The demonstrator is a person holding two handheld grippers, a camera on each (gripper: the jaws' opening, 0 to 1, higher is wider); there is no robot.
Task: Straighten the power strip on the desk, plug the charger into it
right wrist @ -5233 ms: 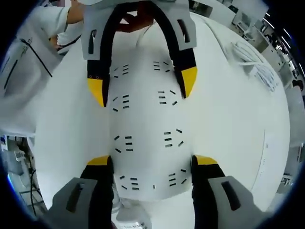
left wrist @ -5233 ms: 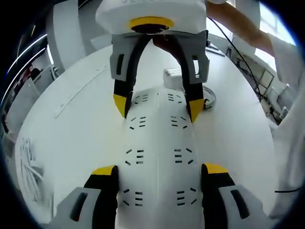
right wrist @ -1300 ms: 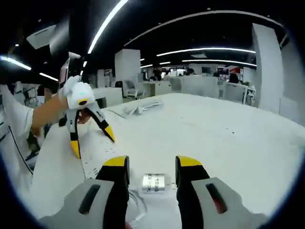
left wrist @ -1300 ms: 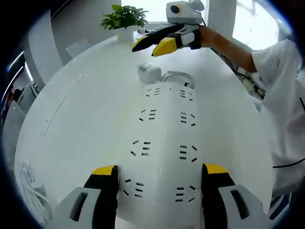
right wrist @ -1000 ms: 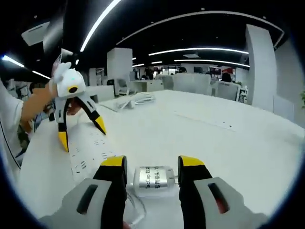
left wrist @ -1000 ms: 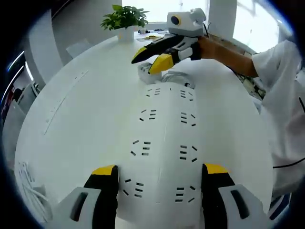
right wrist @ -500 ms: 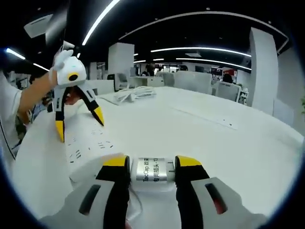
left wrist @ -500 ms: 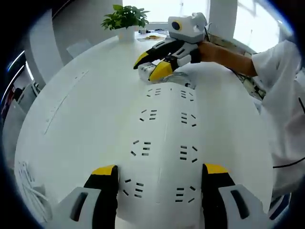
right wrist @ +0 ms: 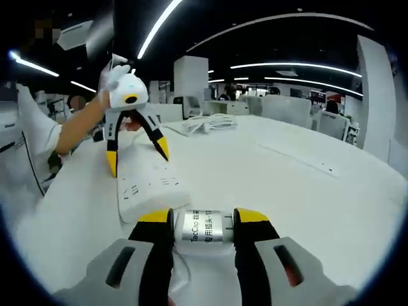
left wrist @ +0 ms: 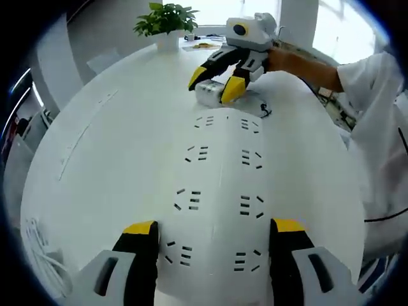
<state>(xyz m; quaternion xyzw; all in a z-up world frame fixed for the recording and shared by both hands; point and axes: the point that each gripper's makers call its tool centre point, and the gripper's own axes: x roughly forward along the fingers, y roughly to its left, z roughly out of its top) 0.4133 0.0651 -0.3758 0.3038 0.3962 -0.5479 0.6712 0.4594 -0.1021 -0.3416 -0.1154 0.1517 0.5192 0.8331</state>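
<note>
A long white power strip [left wrist: 220, 197] lies lengthwise on the white desk [left wrist: 108, 166]. My left gripper [left wrist: 213, 229] stands open, a yellow-tipped jaw on each side of the strip's near end. Beyond the strip's far end, my right gripper [left wrist: 213, 86] is shut on the small white charger [left wrist: 207, 93], held just above the desk, with its white cable [left wrist: 255, 102] trailing behind. In the right gripper view the charger [right wrist: 204, 227] sits clamped between the jaws of my right gripper [right wrist: 204, 223]. Beyond it lies the power strip [right wrist: 150, 182], with my left gripper [right wrist: 137, 156] astride its far end.
A potted plant [left wrist: 166, 19] stands at the desk's far edge. A bundle of white cables [left wrist: 38, 245] lies near the left edge and also appears as the cable bundle [right wrist: 207, 122] far across the desk. The person's arm and white sleeve [left wrist: 376, 95] reach in from the right.
My right gripper came down over the charger, shut on it and lifted it slightly off the desk, the cable following. The left gripper and the power strip have stayed put.
</note>
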